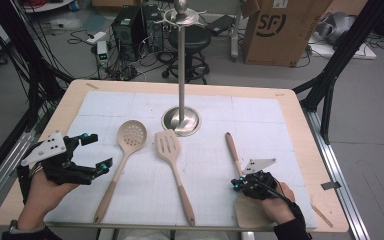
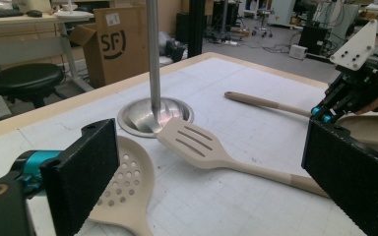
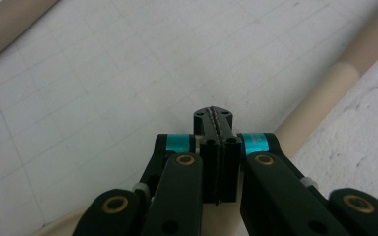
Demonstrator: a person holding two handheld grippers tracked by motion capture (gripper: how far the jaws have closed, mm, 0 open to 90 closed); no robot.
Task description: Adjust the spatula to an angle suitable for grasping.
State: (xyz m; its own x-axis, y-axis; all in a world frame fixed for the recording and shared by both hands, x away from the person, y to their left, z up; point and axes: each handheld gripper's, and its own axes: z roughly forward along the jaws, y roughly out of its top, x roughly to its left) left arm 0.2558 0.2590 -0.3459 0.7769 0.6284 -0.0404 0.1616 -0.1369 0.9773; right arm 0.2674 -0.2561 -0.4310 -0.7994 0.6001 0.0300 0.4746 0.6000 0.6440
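The spoon [image 1: 235,155] nearest our right gripper [image 1: 238,185] lies flat, its handle pointing away from us towards the far edge and its bowl at the near edge under our hand. It rests on the white gridded mat [image 1: 260,125] over a wooden table [image 1: 300,125], with a cardboard box [image 1: 280,30] and stool [image 1: 190,40] on the floor beyond. Our right gripper's jaws are pressed together, empty, just beside the handle. Our left gripper [image 1: 96,152] has its jaws wide apart, well left of that spoon.
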